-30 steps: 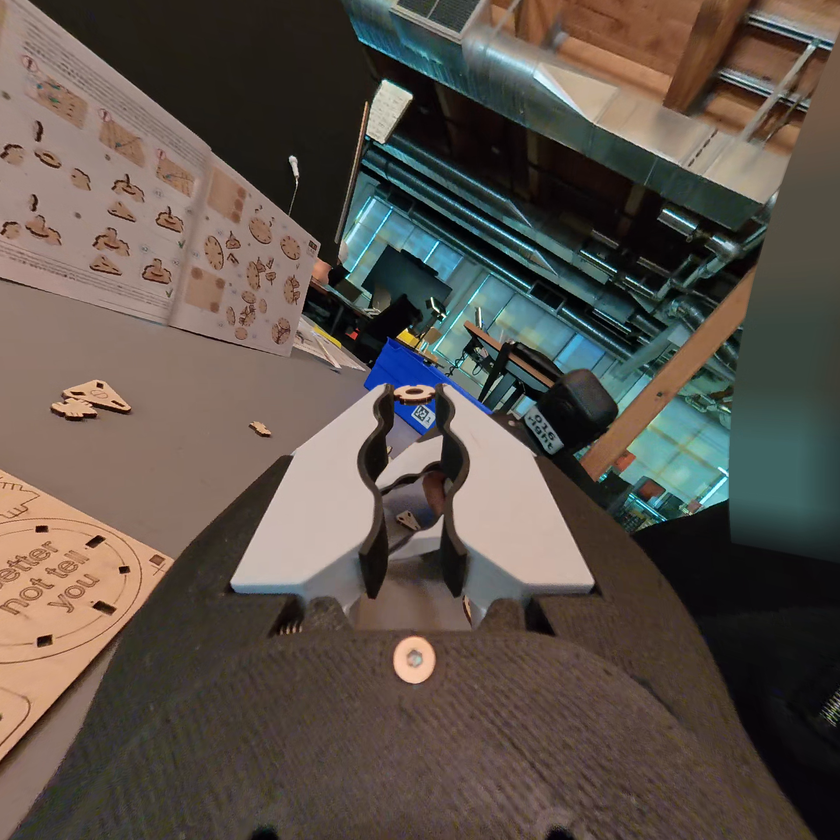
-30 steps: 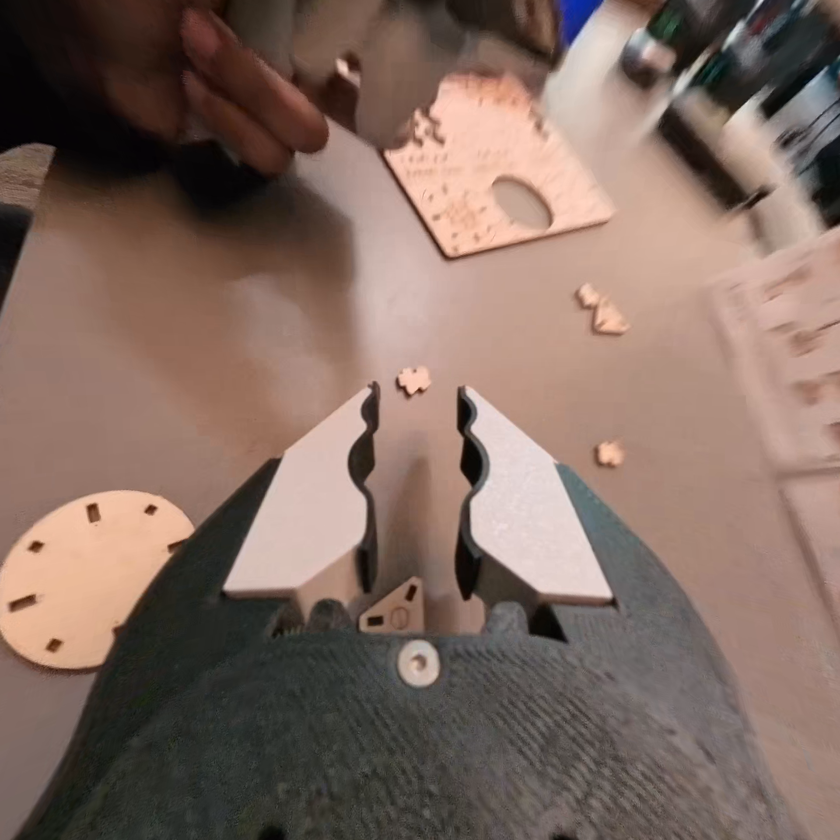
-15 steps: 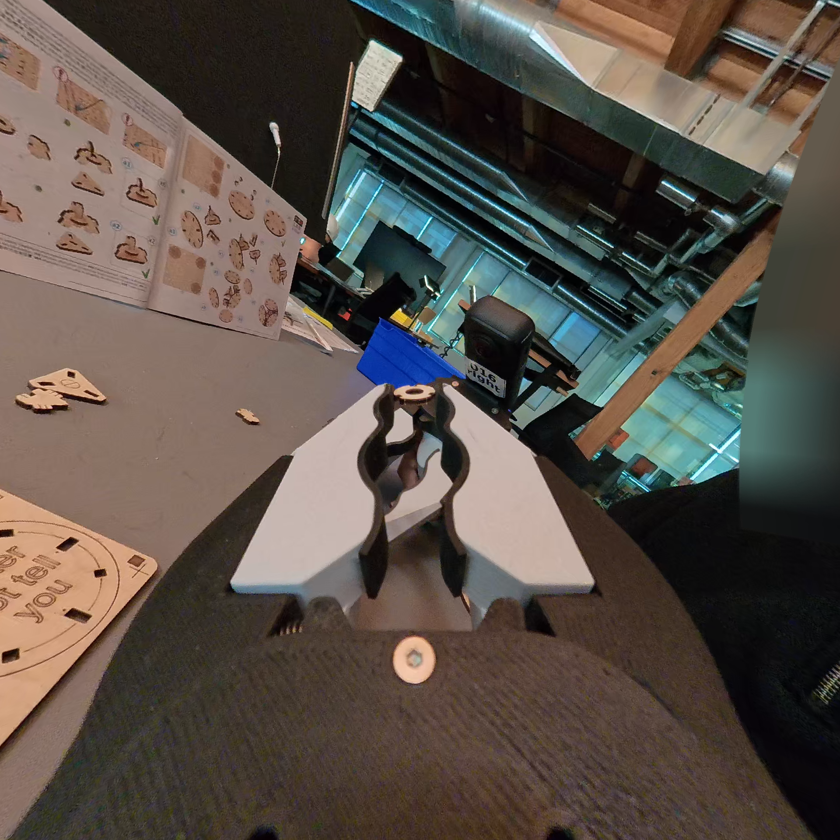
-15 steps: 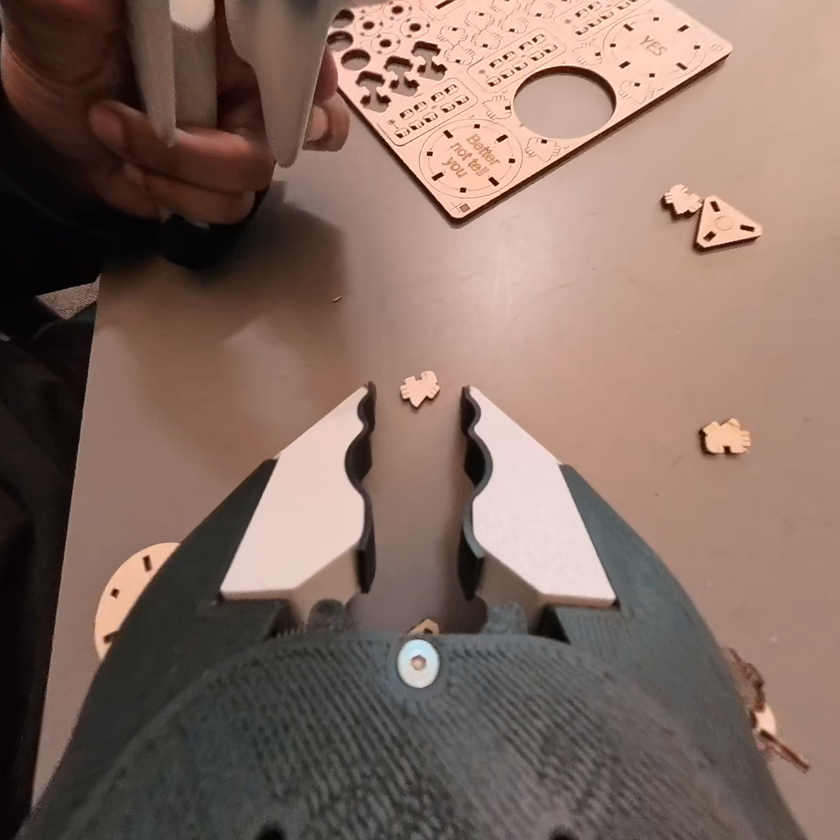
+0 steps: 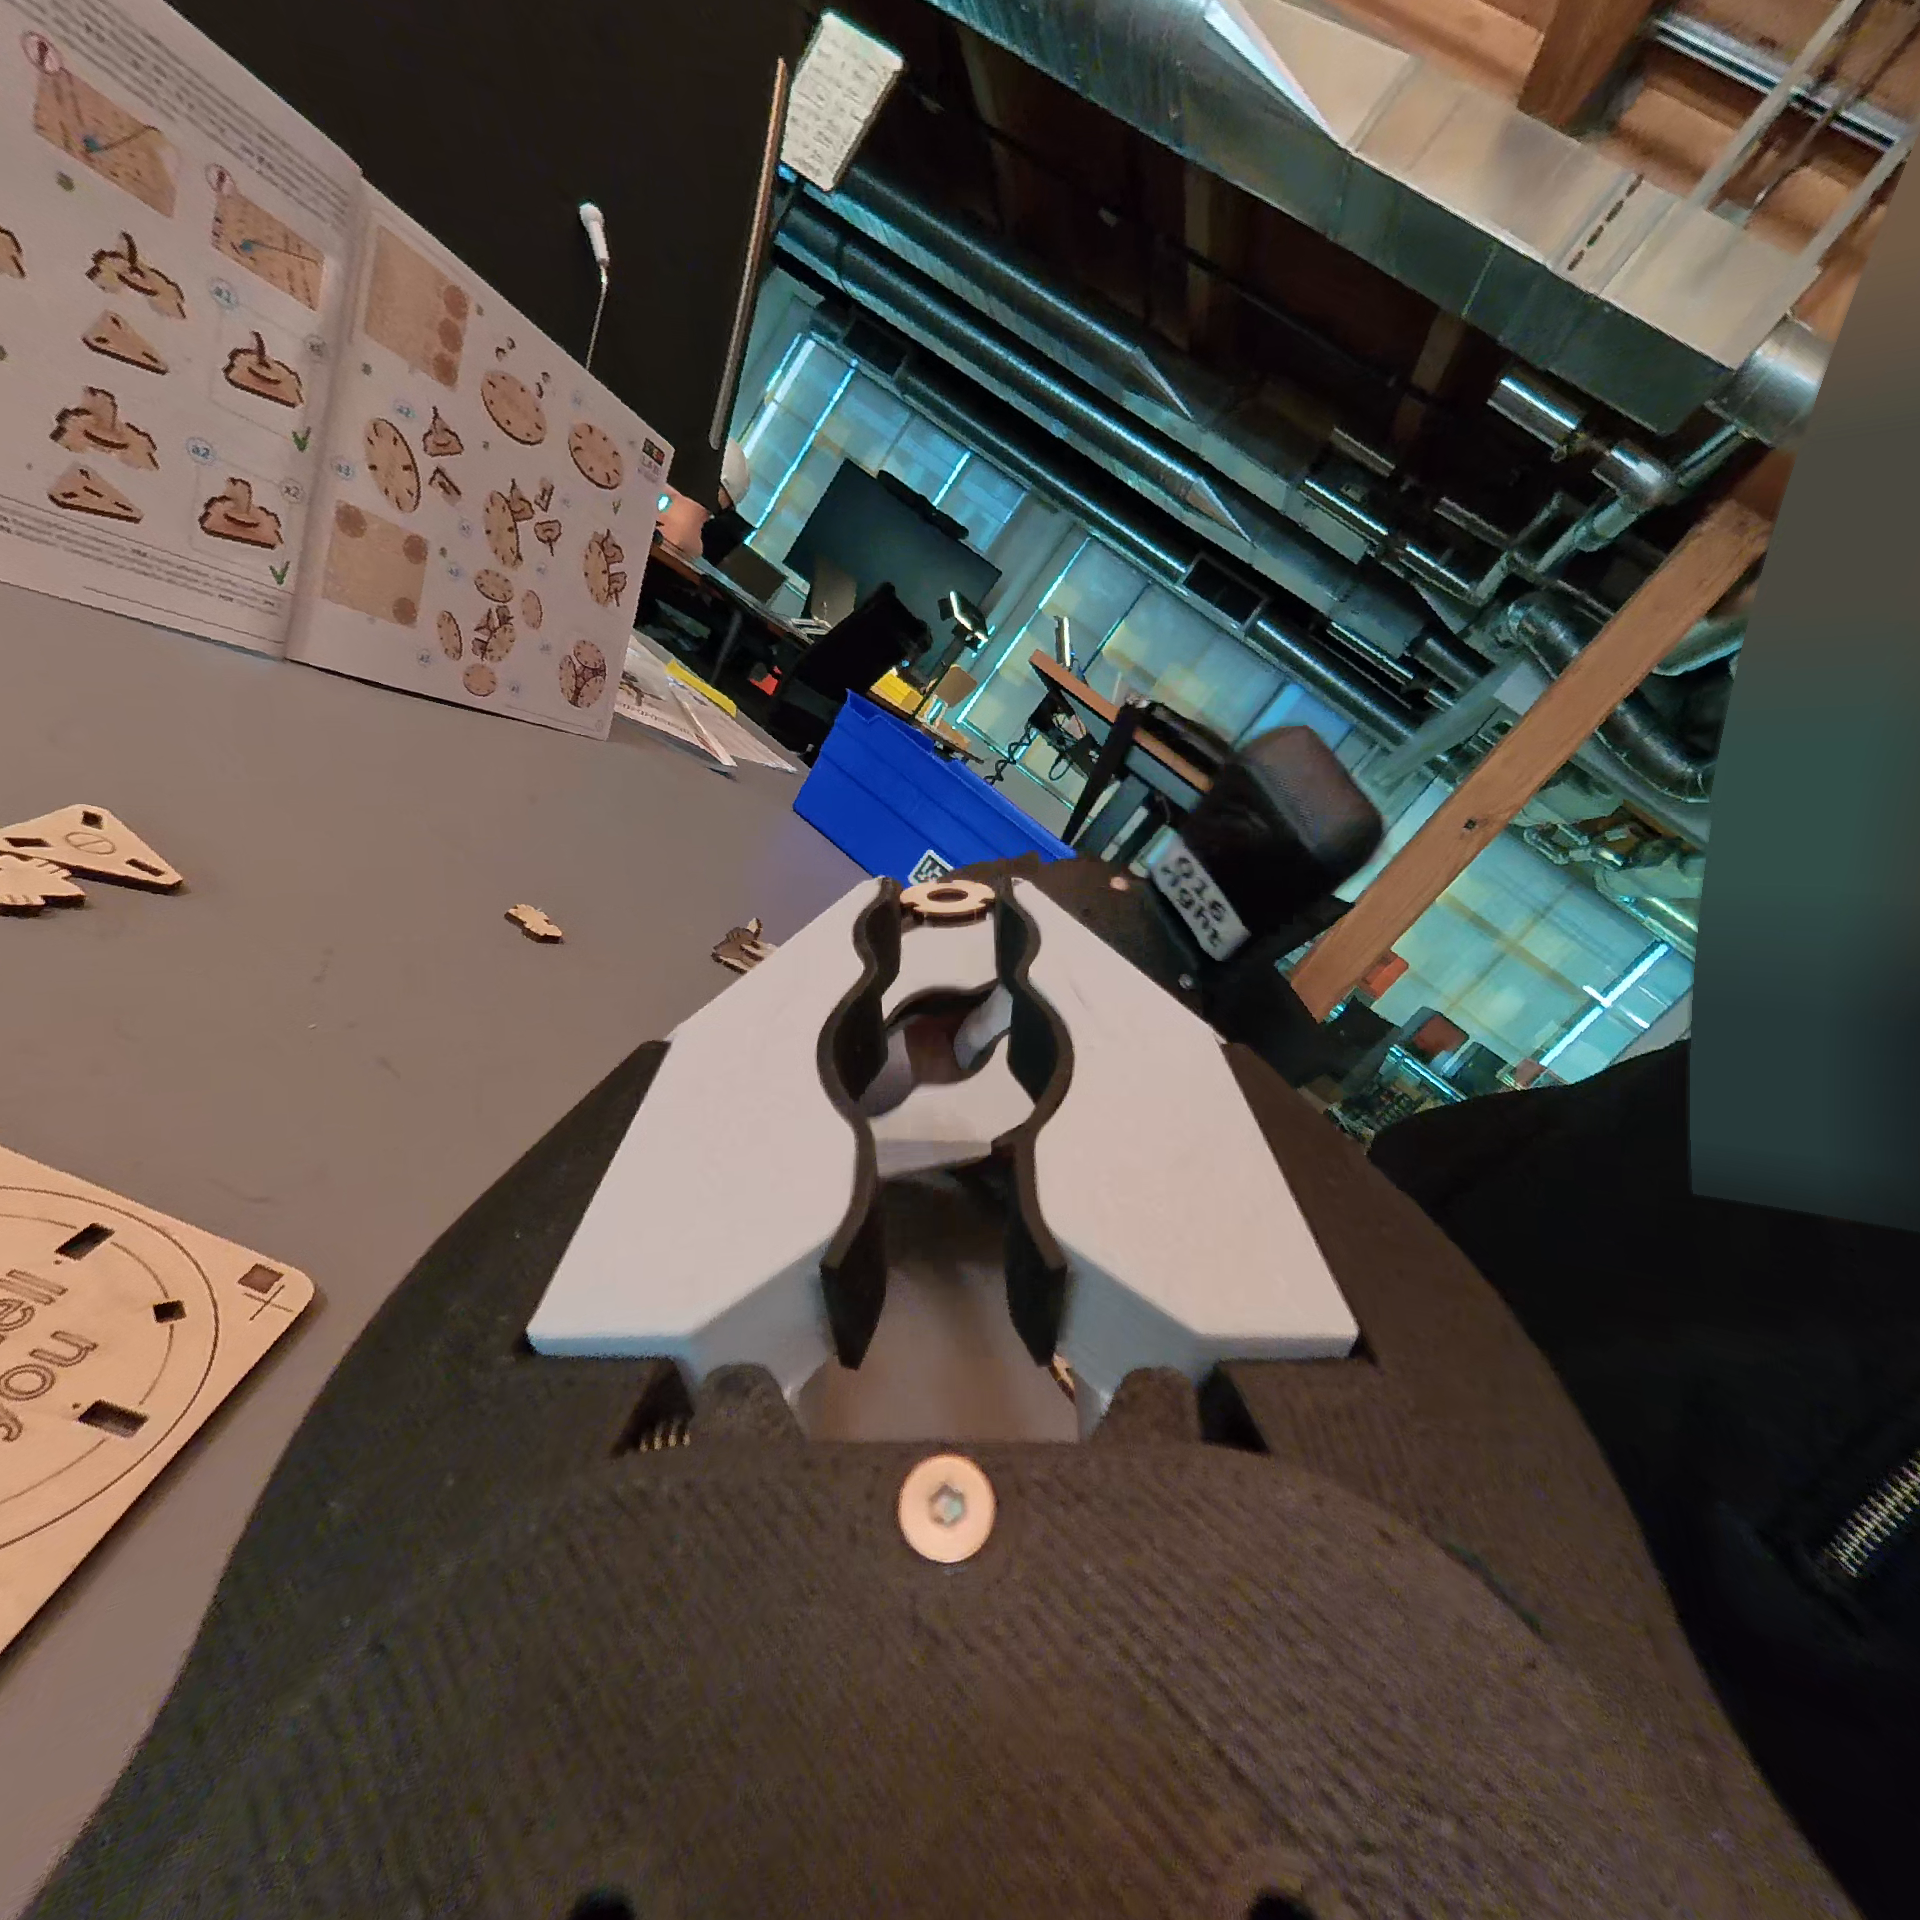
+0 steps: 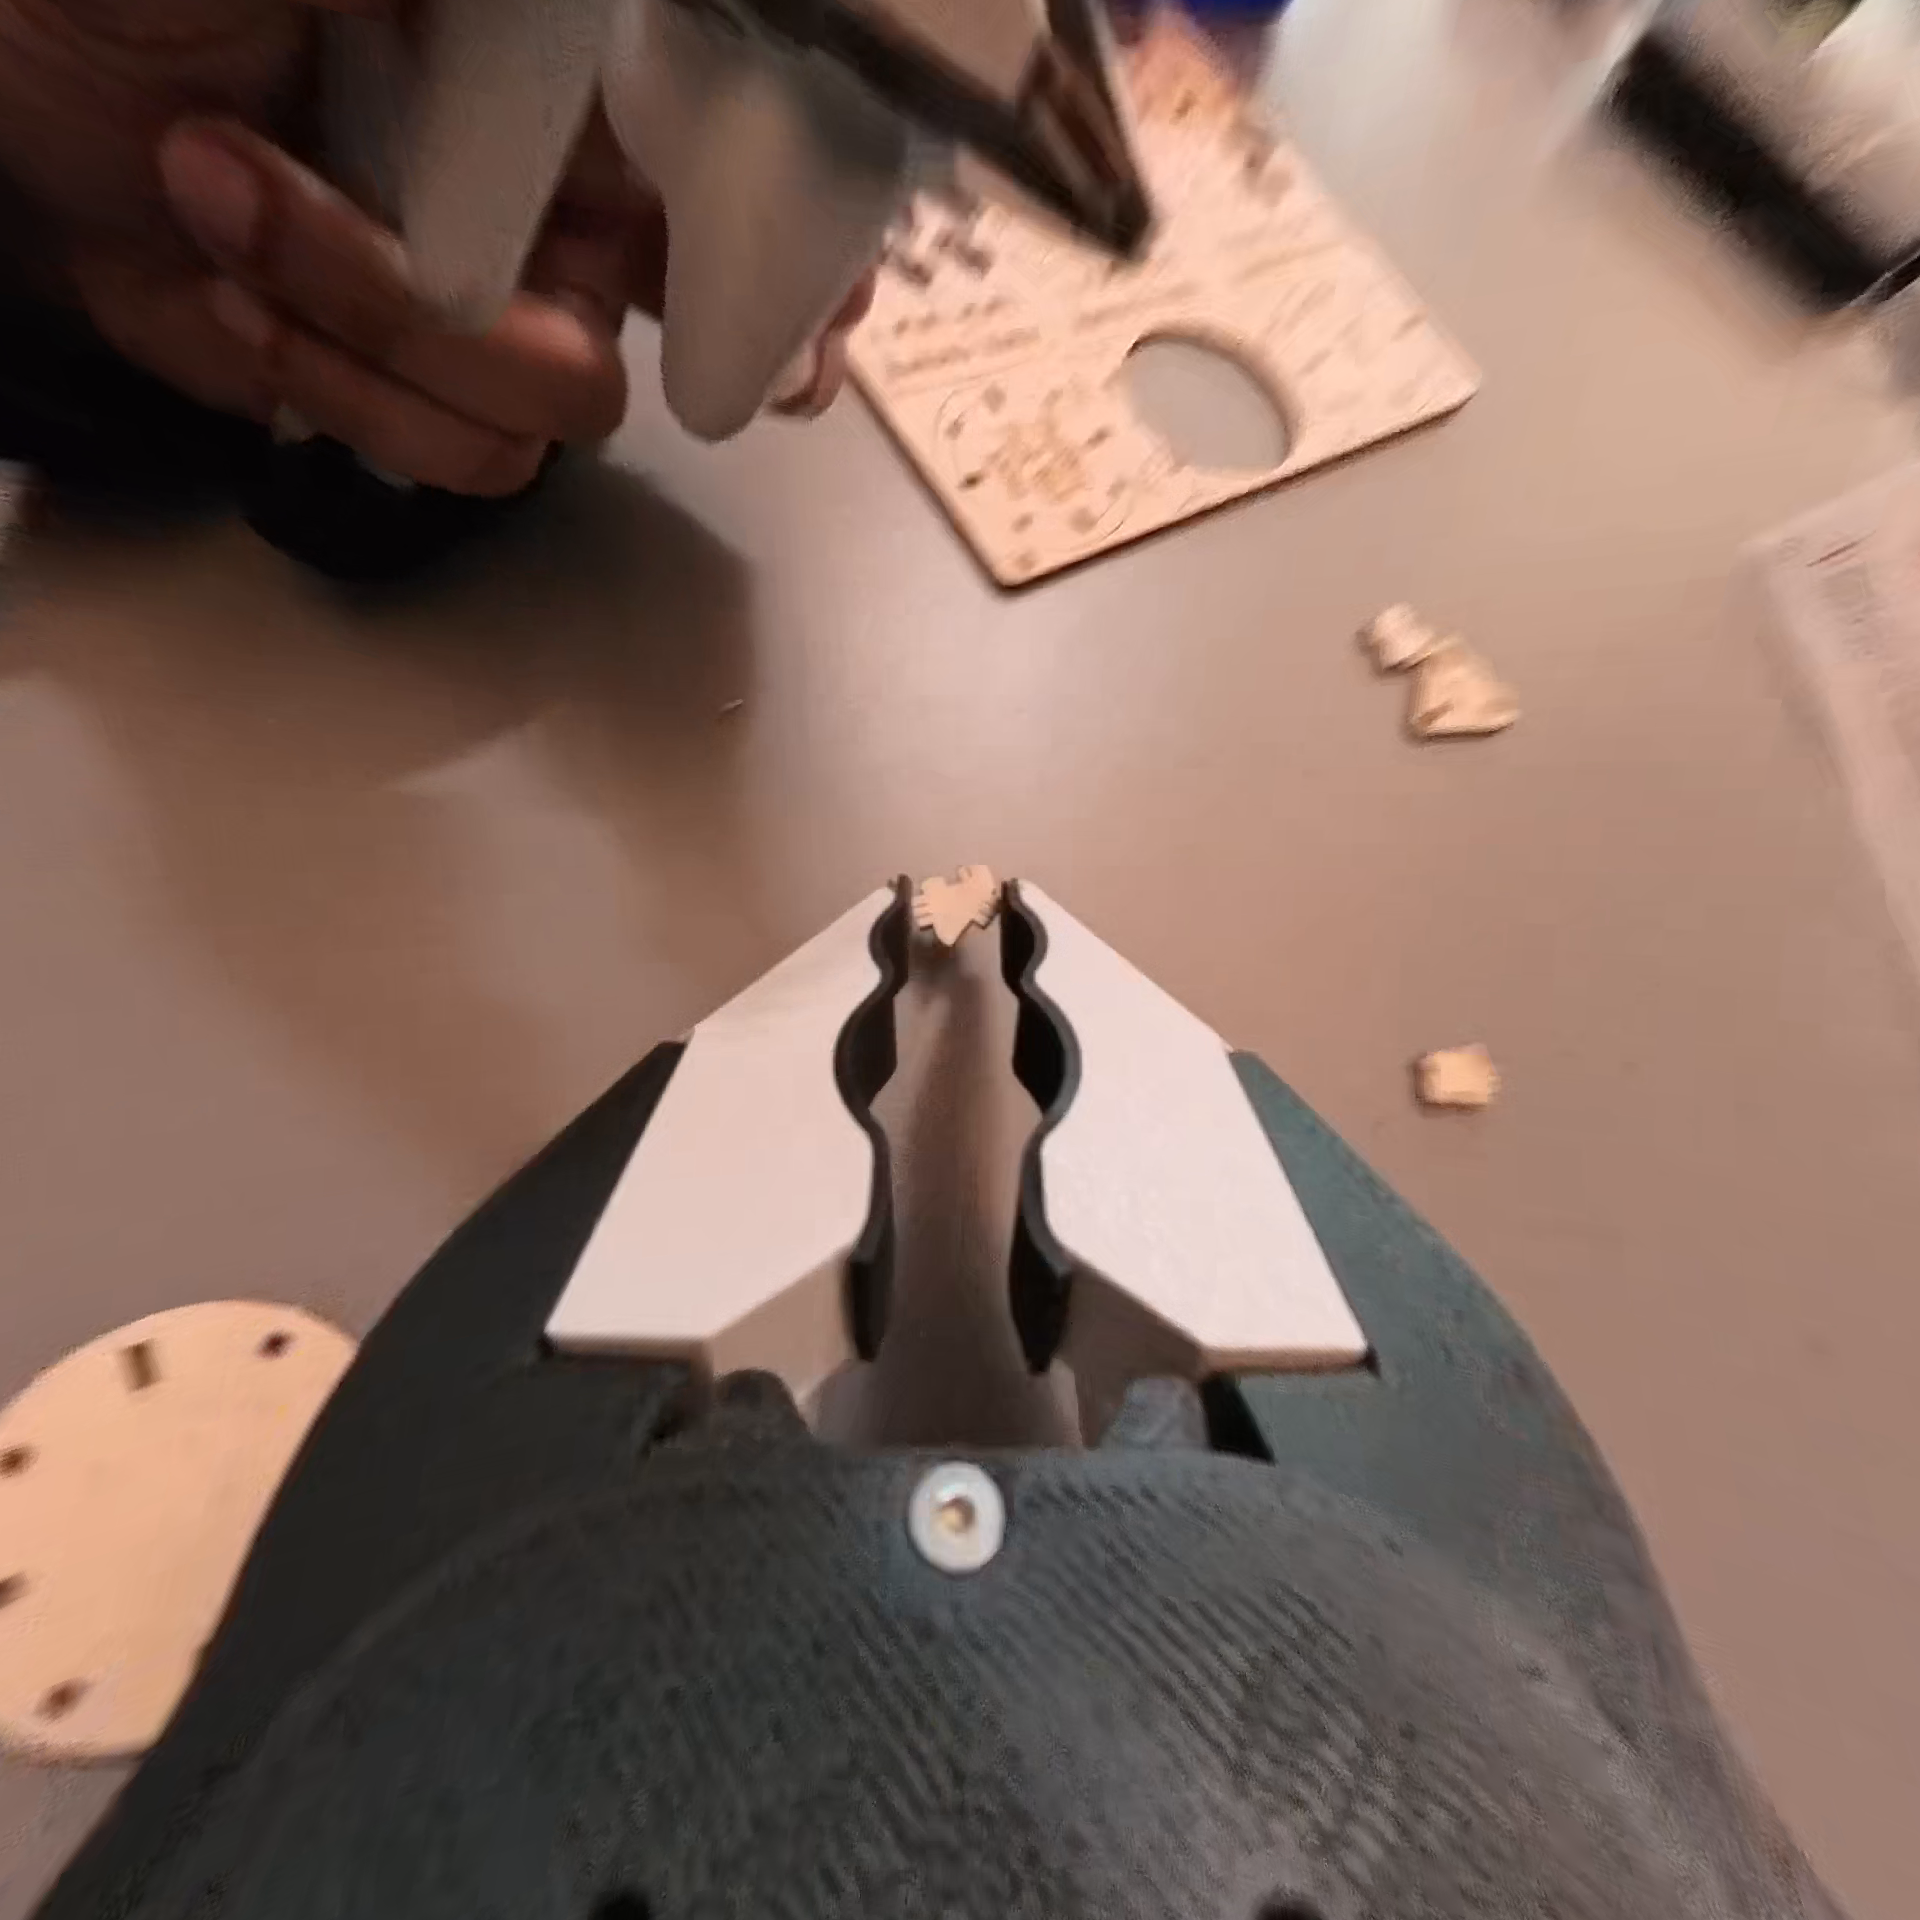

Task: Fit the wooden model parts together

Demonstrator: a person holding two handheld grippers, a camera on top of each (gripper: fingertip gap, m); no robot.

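Your left gripper pinches ring piece at fingertips, above table. Booklet stands far left; cut sheet lies near left. Your right gripper clamps small toothed piece; disc lies lower left, triangle piece right.

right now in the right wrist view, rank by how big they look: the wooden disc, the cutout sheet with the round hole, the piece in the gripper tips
1. Cutout sheet, though it lies farther off.
2. Wooden disc, cut off by the frame edge and nearer, so this rank is unsure.
3. Small wooden piece between the right gripper tips, clearly smallest.
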